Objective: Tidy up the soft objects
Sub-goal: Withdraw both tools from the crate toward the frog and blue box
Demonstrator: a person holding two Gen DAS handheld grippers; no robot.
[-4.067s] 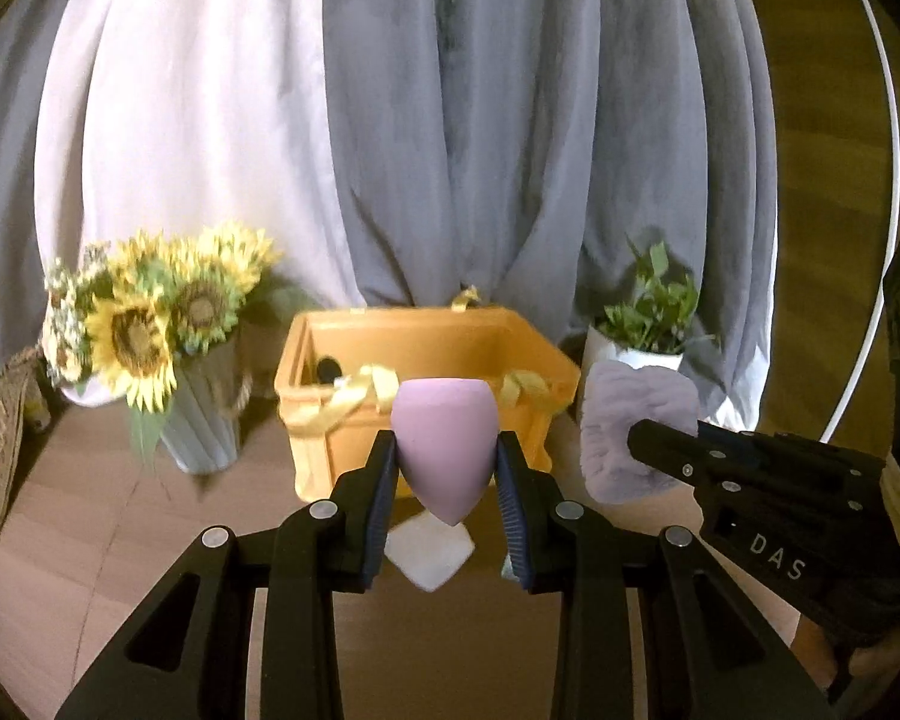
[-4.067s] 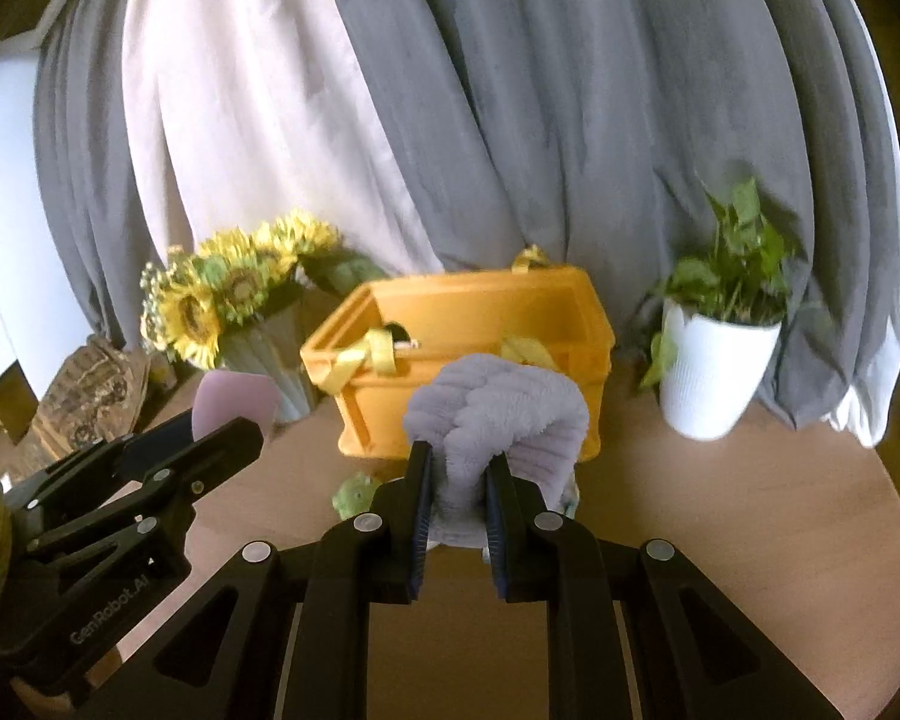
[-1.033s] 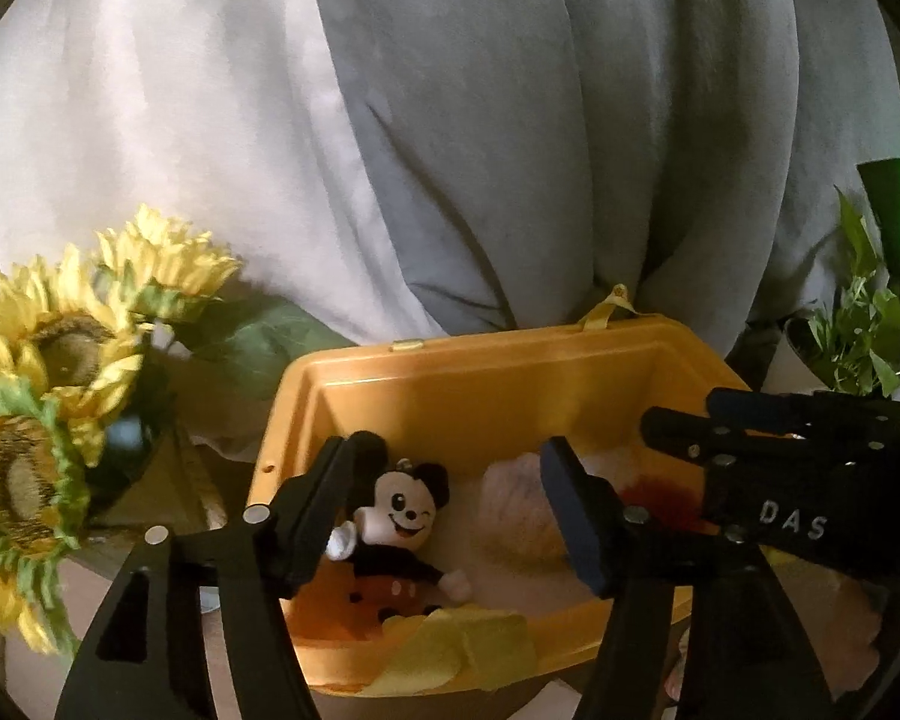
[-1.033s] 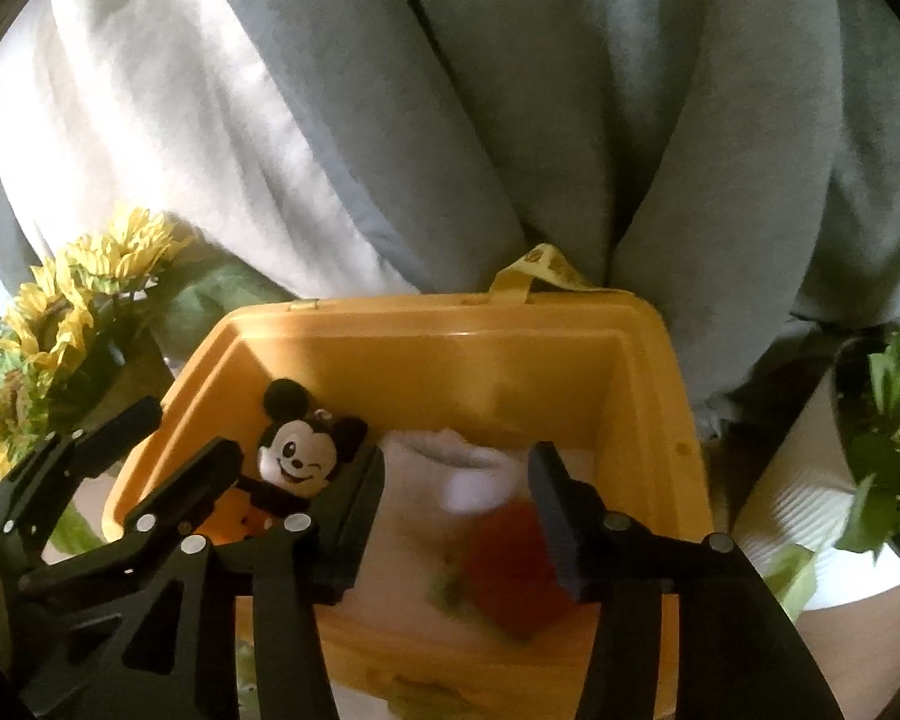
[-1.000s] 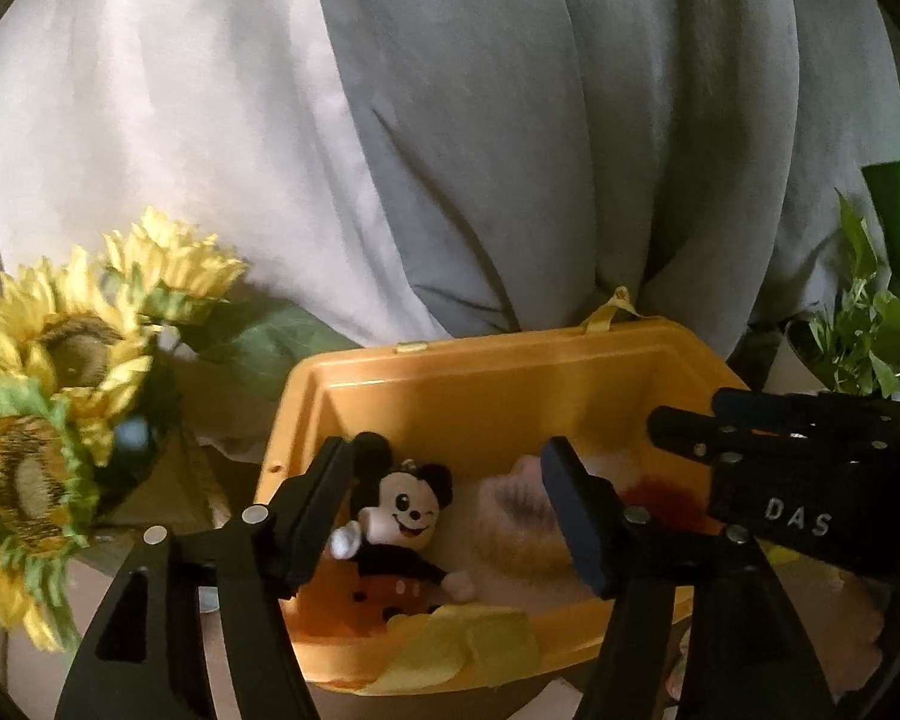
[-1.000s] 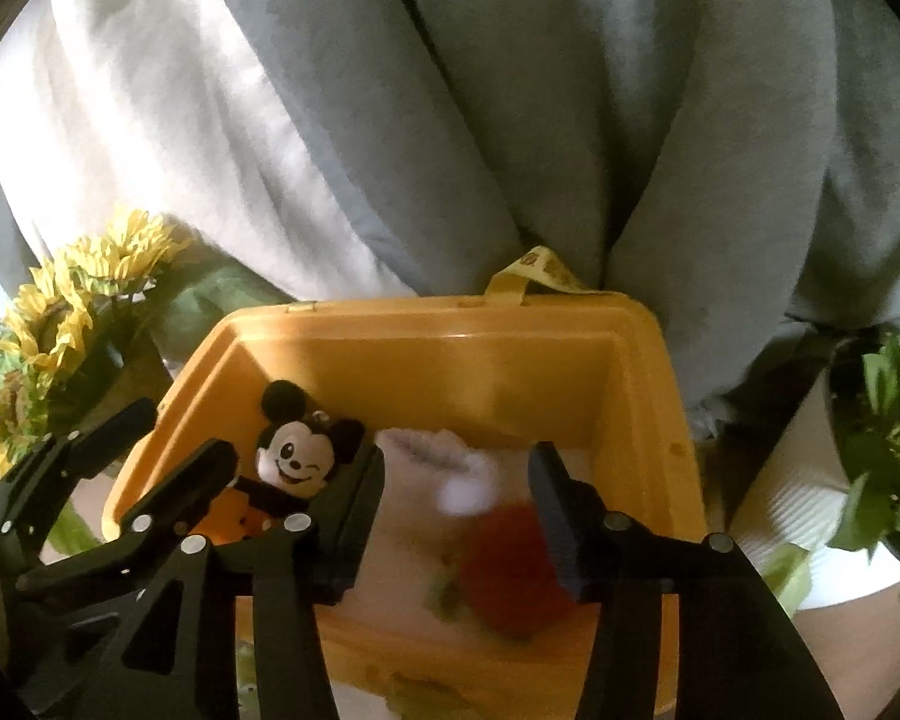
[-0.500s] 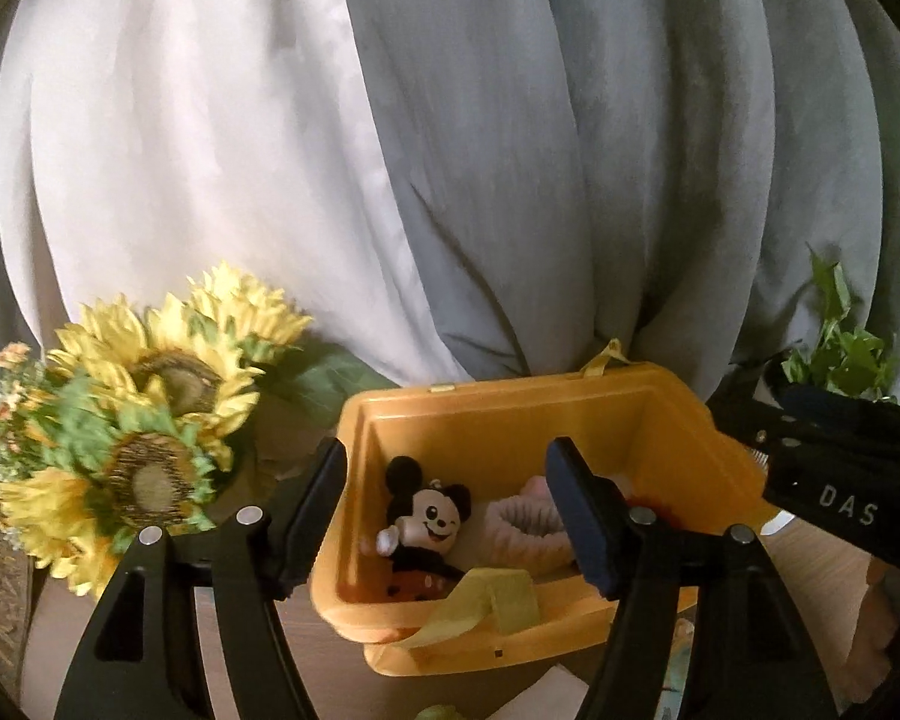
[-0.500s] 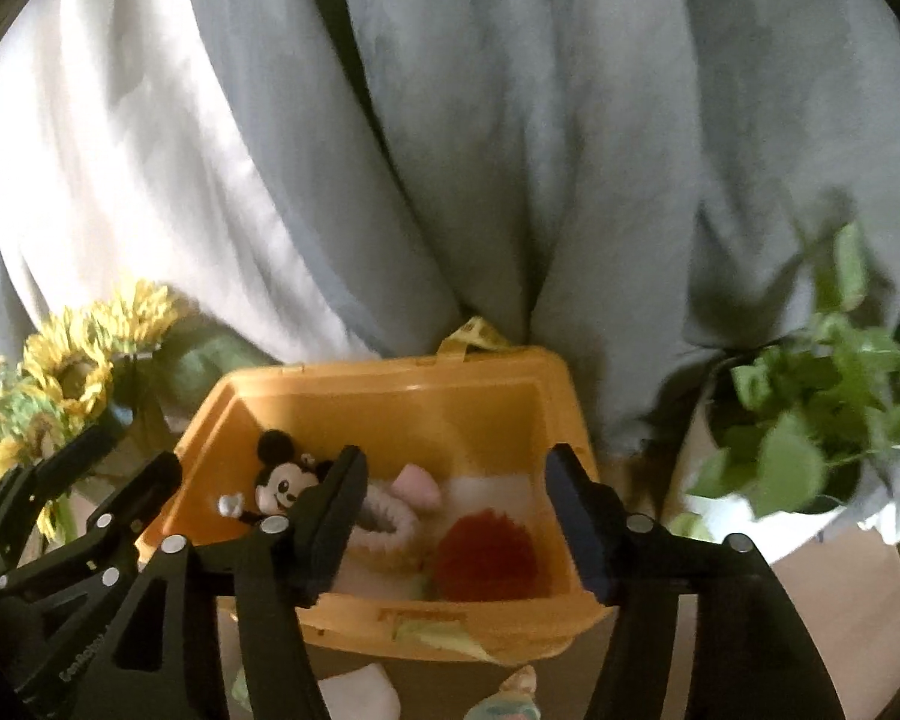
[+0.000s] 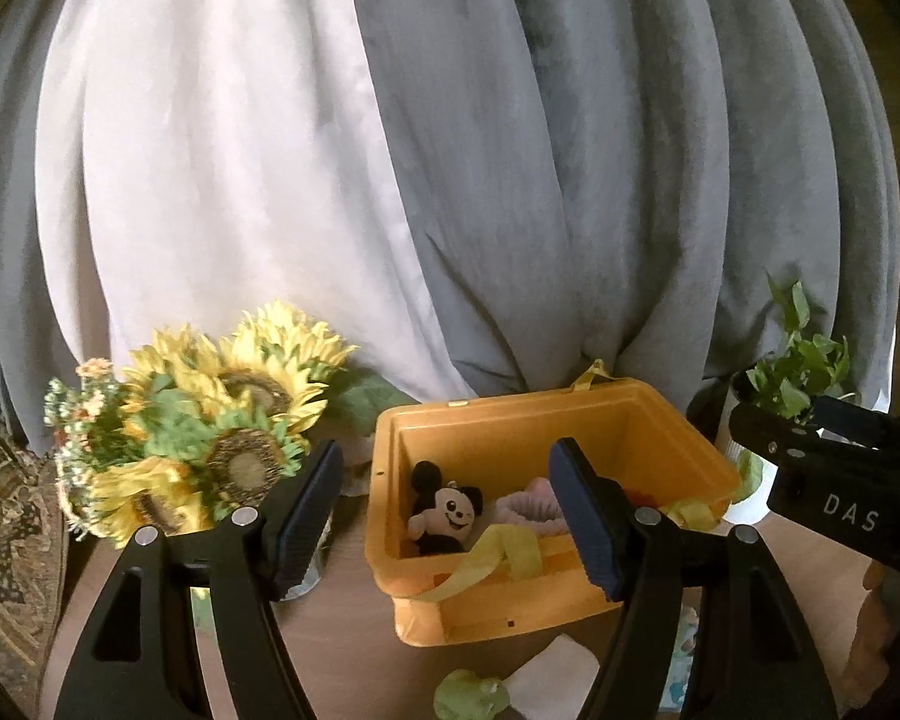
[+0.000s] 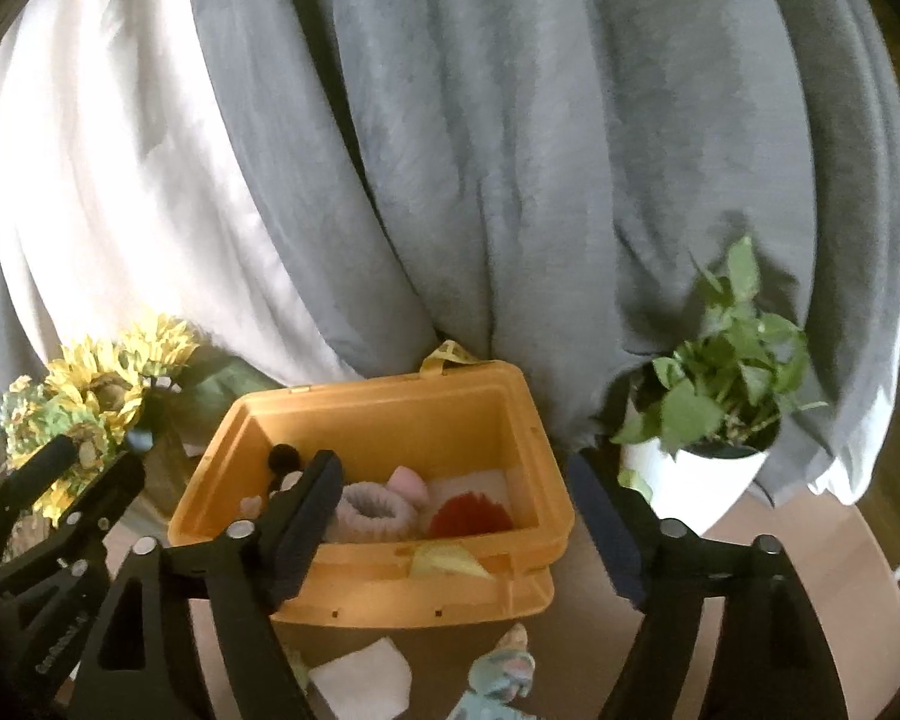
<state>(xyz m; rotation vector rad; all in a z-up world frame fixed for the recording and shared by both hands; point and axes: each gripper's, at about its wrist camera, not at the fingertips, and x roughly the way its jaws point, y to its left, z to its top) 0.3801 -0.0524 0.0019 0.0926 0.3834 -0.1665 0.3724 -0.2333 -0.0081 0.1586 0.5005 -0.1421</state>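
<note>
An orange bin (image 9: 630, 420) (image 10: 390, 414) holds a Mickey plush (image 9: 444, 510), a grey scrunchie (image 10: 372, 513), a pink sponge (image 10: 409, 483) and a red pom-pom (image 10: 471, 517). My left gripper (image 9: 447, 516) is open and empty, raised in front of the bin. My right gripper (image 10: 453, 522) is open and empty, also in front of the bin. On the table before the bin lie a white pad (image 10: 360, 681), a green soft piece (image 9: 471, 696) and a teal soft toy (image 10: 501, 675).
A sunflower bouquet in a vase (image 9: 210, 438) stands left of the bin. A white potted plant (image 10: 708, 420) stands to its right. Grey and white curtains (image 9: 450, 150) hang behind. A patterned object (image 9: 6, 540) sits at the far left.
Both grippers have let go of the pink sponge and grey scrunchie into the bin. Both have since pulled back and up from the bin, jaws open.
</note>
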